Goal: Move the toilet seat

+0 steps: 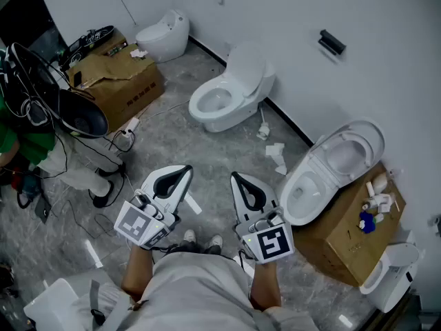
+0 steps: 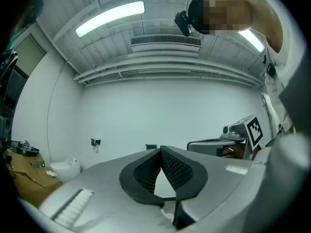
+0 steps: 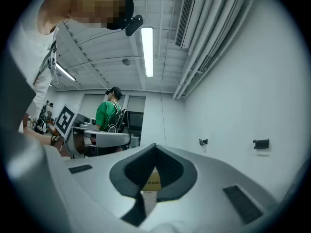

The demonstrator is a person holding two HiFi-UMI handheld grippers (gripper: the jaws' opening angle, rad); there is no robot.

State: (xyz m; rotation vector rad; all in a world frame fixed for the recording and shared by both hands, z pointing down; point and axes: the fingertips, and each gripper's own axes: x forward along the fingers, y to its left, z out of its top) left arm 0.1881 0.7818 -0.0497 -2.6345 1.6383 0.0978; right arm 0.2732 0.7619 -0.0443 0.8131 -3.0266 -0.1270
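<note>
Three toilets in front of you: small toilet (image 1: 165,36) far left, middle toilet (image 1: 241,74), and near-right toilet (image 1: 288,185) sitting on a cardboard box (image 1: 344,243), its toilet seat (image 1: 372,133) flipped up. Two boxes total, second box (image 1: 120,81) far left. Left gripper (image 1: 185,170) (image 2: 160,150) and right gripper (image 1: 234,176) (image 3: 154,145) both have jaws pressed together on nothing.

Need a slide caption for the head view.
Left tool and right tool, both shut and empty, held side by side near the open-lidded toilet.

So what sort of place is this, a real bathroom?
Probably a test or storage room rather than a working bathroom: several white ceramic toilets stand loose on the grey marbled floor, unplumbed as far as shows, among brown cardboard boxes.
</note>
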